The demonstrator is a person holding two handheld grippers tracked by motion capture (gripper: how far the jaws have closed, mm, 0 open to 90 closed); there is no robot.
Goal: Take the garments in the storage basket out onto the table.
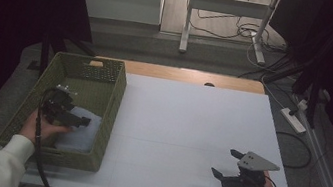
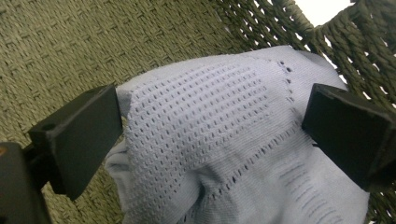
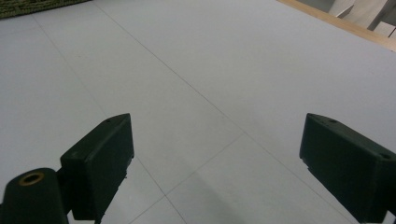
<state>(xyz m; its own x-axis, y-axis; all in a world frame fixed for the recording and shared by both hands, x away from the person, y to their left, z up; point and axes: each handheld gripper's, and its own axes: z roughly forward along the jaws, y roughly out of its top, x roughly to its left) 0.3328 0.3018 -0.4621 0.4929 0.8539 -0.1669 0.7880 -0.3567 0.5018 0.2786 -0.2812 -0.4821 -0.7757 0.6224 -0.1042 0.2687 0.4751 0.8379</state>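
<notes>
the left gripper (image 2: 212, 126) is sitting nearest to the camera, inside the basket (image 1: 114, 96), with its jaws standing wide apart on the two sides of the pale blue cloth (image 2: 219, 140). neither jaw is pressing on the cloth; the left jaw is just beside the cloth's edge, and whether it is touching cannot be told.

going from the largest thing: the white table top (image 1: 183, 136) is lying to the right of the basket and is taking most of the high view, with thin seam lines running across it. a strip of bare wood (image 1: 192, 76) is showing along its far edge, behind and to the right of the basket.

the basket is a green woven one with a rectangular shape, standing at the left side of the table top, and its far wall is having a handle slot.

the pale blue cloth (image 1: 81, 130) is lying bunched on the floor of the basket, in the near right corner, leaning against the right wall. its knit is showing rows of small holes.

the right gripper (image 1: 227, 163) is being held far to the right of the basket, above the near right part of the table top, with the grey three-cornered plate on top. its jaws are also standing wide apart, with nothing between them except the white surface below.
</notes>
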